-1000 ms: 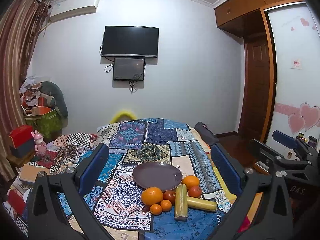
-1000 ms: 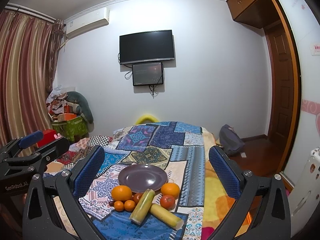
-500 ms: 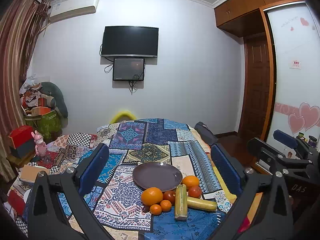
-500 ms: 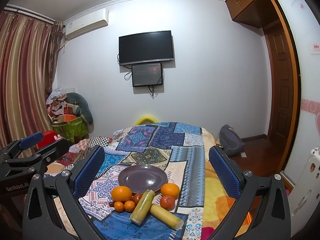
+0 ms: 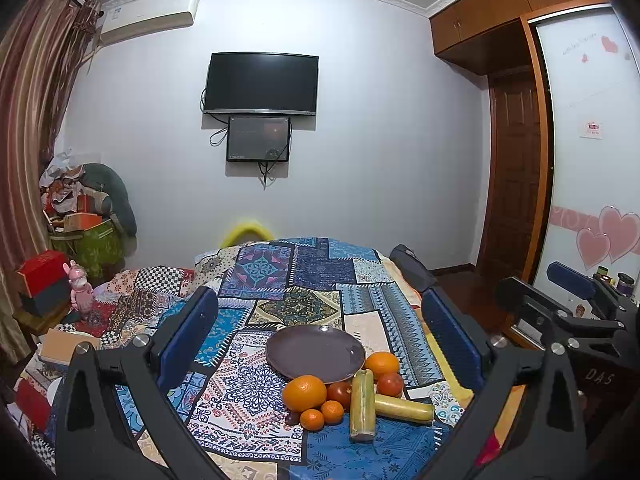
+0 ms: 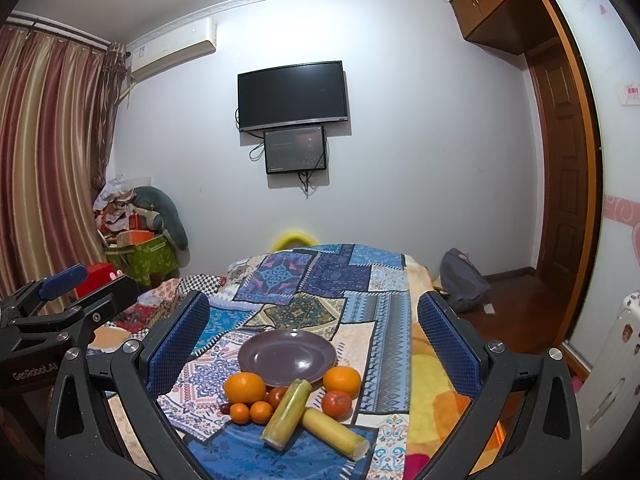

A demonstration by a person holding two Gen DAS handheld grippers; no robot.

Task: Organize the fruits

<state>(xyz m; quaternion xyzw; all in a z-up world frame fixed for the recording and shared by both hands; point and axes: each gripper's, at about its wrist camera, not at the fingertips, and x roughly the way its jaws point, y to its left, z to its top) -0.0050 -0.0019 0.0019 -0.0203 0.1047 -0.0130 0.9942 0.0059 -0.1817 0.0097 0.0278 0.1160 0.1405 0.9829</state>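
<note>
Lying on the patchwork quilt (image 5: 304, 272), the fruit pile (image 5: 340, 396) sits against the near edge of a purple plate (image 6: 286, 356), well apart from the left gripper (image 5: 320, 320) and right gripper (image 6: 312, 320), both spread wide and holding nothing. A dark item beside the small oranges is perhaps a date. A television (image 6: 292, 96) hangs on the far wall.

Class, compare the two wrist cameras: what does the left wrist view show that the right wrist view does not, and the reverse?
Left wrist view only: pink toy figure, heart stickers, the right gripper at its edge. Right wrist view only: white appliance, the left gripper at its edge. Both share: empty plate, oranges, tomatoes, two yellow-green sticks on the quilt, the television, open jaws.
</note>
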